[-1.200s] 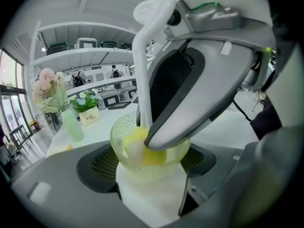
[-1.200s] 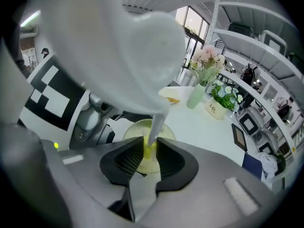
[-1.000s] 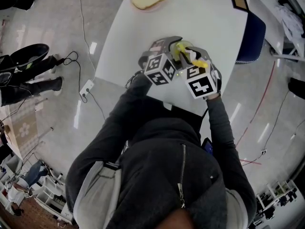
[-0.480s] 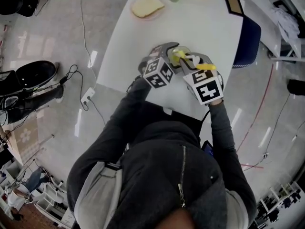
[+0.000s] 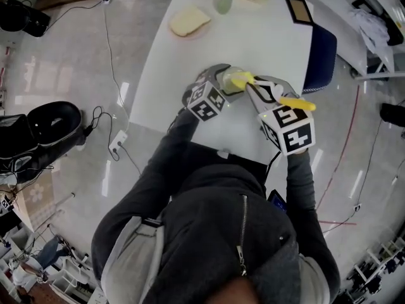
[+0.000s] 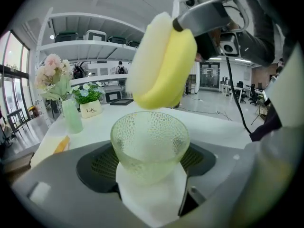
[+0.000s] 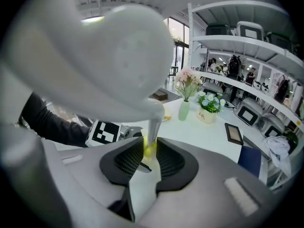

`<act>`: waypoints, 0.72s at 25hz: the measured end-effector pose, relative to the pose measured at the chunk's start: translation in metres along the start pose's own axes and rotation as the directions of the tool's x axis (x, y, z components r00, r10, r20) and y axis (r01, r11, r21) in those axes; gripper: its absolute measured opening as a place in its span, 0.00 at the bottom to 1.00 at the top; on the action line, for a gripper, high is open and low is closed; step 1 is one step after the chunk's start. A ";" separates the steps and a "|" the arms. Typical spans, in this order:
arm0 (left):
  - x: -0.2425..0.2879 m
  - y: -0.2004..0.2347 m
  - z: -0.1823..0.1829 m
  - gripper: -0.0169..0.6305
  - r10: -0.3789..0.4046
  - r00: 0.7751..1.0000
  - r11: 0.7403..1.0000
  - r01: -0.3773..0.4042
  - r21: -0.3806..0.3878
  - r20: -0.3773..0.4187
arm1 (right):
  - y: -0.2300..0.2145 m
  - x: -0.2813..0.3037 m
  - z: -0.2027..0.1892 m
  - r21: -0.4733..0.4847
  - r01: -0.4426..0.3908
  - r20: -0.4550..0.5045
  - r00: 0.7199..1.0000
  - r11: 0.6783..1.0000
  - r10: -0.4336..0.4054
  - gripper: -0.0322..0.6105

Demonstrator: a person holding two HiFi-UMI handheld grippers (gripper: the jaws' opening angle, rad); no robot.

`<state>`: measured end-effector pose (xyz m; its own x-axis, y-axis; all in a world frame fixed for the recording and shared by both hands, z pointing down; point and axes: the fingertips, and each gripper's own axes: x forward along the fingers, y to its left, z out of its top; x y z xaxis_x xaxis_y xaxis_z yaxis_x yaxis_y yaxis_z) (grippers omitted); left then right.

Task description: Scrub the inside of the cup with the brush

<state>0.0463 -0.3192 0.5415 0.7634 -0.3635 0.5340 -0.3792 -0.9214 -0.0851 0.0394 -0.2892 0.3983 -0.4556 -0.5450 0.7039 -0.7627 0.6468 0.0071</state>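
The left gripper [image 6: 149,161] is clamped round the base of a dimpled, clear greenish glass cup [image 6: 149,141], held upright over the white table [image 5: 190,62]. Just above the cup's rim, not touching it, hangs the yellow oval sponge head [image 6: 164,65] of the long-handled brush [image 5: 296,103]. The right gripper [image 7: 148,156] pinches the brush's handle tight. Only the left gripper view shows that gap; in the head view, sponge head and cup overlap.

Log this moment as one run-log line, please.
left tongs: shut on clear dimpled glass cup | right tongs: shut on white-handled yellow sponge brush | head: above cup rim
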 end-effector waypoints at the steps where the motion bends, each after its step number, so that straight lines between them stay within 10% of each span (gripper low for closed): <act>1: 0.000 0.001 0.000 0.62 0.001 1.000 1.000 -0.001 -0.007 0.001 | -0.002 -0.006 0.002 0.010 0.007 0.013 1.000 1.000 -0.007 0.19; 18: 0.001 0.011 0.008 0.65 0.007 1.000 0.983 -0.002 -0.184 0.028 | -0.037 -0.057 -0.066 0.286 0.127 0.024 0.990 0.950 -0.139 0.19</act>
<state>0.0475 -0.3311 0.5341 0.7748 -0.3740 0.5097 -0.4705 -0.8797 0.0696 0.1240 -0.2474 0.4050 -0.3560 -0.6425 0.6785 -0.9133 0.3931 -0.1070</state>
